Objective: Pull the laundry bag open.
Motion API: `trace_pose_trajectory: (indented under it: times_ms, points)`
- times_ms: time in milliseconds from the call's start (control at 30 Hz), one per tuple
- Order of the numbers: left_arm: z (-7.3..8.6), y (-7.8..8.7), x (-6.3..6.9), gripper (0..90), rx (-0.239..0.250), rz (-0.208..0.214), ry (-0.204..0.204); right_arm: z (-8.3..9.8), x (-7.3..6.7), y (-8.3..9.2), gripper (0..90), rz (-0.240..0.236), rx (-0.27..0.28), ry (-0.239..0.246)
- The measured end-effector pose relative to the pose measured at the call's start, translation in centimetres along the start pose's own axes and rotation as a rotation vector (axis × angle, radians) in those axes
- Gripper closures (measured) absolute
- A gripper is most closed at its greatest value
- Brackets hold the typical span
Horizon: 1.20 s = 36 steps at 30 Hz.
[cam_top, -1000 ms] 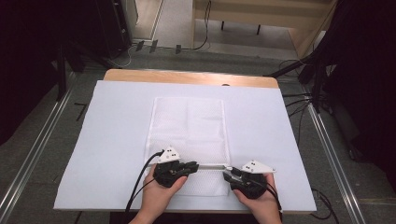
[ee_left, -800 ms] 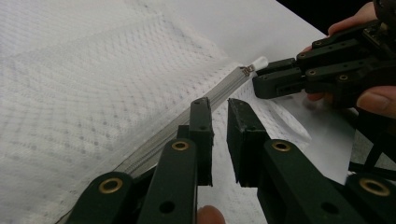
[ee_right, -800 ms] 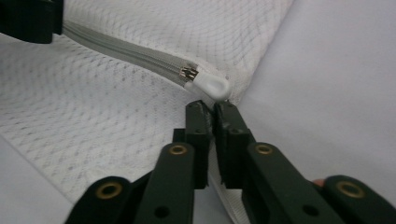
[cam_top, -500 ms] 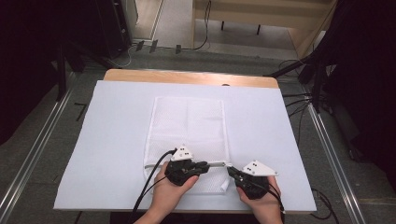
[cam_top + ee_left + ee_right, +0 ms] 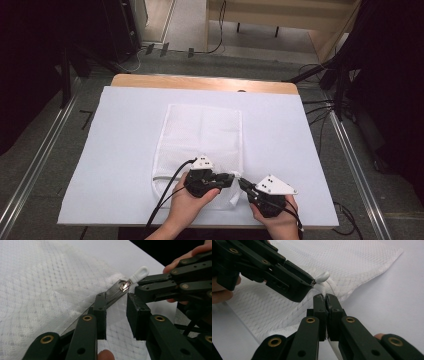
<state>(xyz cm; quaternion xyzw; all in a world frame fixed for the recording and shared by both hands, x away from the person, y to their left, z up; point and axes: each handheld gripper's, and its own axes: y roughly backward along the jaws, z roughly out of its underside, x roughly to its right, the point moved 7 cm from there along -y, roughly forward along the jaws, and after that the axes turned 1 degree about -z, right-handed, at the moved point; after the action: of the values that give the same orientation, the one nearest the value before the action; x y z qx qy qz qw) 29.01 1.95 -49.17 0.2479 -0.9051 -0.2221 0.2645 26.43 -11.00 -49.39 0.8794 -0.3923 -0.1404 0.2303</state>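
A laboratory recording station: a wooden table [image 5: 200,82] covered by a white sheet [image 5: 115,150] stands between metal floor rails [image 5: 350,160], with loose cables [image 5: 220,30] on the grey floor and dark equipment stands [image 5: 120,30] behind.

Grey floor [image 5: 45,150] w/ cables, wooden furniture [image 5: 280,12] behind table [image 5: 200,82].

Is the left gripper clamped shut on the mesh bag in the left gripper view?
No, the left gripper stands open with a gap between its jaws above the mesh bag.
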Motion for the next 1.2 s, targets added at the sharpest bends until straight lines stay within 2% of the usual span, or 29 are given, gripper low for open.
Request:
trace_pose_trajectory:
  times_ms: [33,133,367,400,433,500,533,567,700,867,1067,1200]
  points:
    - [-0.2,0.2,0.0,70.0,0.016,-0.004,-0.007,0.0,0.0,0.0,89.3,-0.003,-0.001,0.0]
    - [-0.7,0.5,0.3,68.7,0.04,0.01,0.011,0.1,-0.1,-0.2,89.3,-0.007,-0.008,0.004]
    - [-1.6,0.4,1.2,60.7,0.044,0.023,0.031,0.1,-0.4,-0.4,89.3,-0.006,-0.014,0.007]
    - [-1.7,0.3,1.3,60.7,0.047,0.018,0.028,0.1,-0.4,-0.4,89.3,-0.006,-0.014,0.007]
    - [-2.1,0.0,1.5,55.1,0.052,-0.005,0.018,0.1,-0.4,-0.4,89.3,-0.005,-0.015,0.01]
    - [-2.4,-0.3,1.8,51.0,0.05,-0.035,0.005,0.1,-0.4,-0.4,89.3,-0.004,-0.015,0.011]
    - [-2.4,-0.3,1.8,50.5,0.05,-0.035,0.005,0.1,-0.4,-0.4,89.3,-0.004,-0.015,0.011]
    - [-2.5,-0.7,1.8,50.3,0.048,-0.067,0.011,0.1,-0.4,-0.4,89.3,-0.004,-0.013,0.011]
    - [-2.5,-1.1,1.6,55.3,0.034,-0.079,0.023,0.1,-0.4,-0.3,89.3,-0.006,-0.013,0.014]
    - [-2.6,-0.6,1.5,67.4,0.033,-0.049,0.035,0.3,-0.4,-0.3,89.2,-0.006,-0.018,0.013]
    - [-2.5,0.1,1.4,73.1,0.028,-0.025,0.043,0.3,-0.4,-0.3,89.3,-0.002,-0.022,0.017]
    - [-2.1,0.8,1.0,77.0,0.025,0.003,0.07,0.3,-0.2,-0.3,89.3,0.003,-0.02,0.016]
